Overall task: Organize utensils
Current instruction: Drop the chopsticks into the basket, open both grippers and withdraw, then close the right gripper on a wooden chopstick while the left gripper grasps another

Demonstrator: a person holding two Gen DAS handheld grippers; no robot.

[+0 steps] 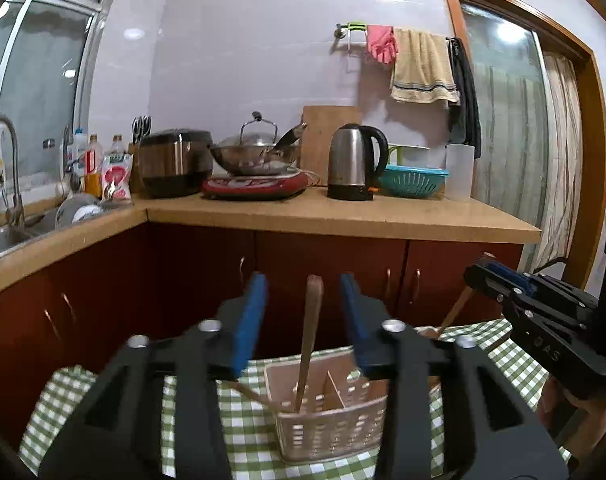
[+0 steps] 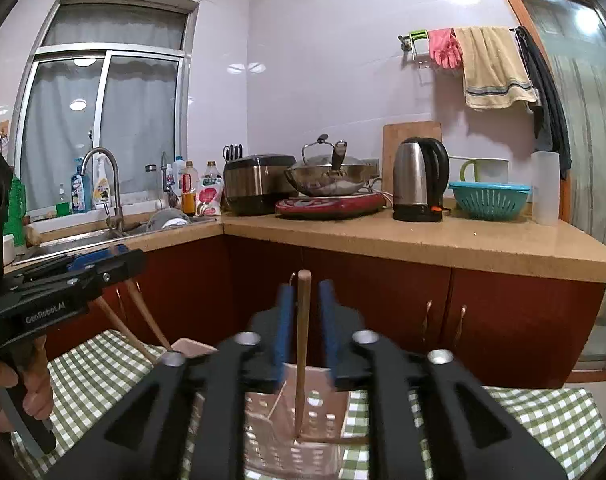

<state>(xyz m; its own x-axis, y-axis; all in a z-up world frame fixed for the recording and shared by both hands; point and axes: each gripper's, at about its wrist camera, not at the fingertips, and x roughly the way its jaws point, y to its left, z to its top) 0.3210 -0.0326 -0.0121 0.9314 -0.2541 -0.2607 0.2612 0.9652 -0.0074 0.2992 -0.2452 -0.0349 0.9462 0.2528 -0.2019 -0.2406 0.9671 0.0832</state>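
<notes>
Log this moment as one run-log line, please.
phase: stowing utensils | left tongs: open, around wooden utensil standing in basket | right tongs: close around wooden handle, contact unclear

Home kitchen: sink (image 2: 75,242), kettle (image 2: 419,180), wok (image 2: 327,180), tiled walls.

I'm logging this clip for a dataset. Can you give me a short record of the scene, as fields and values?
setting: kitchen, checked cloth in front of counter
left gripper: open, fingers either side of a wooden utensil, not touching it
utensil: stands tilted in basket
right gripper: fingers close around second utensil; contact unclear
second utensil: stands in second basket
on counter: kettle, wok, colander
</notes>
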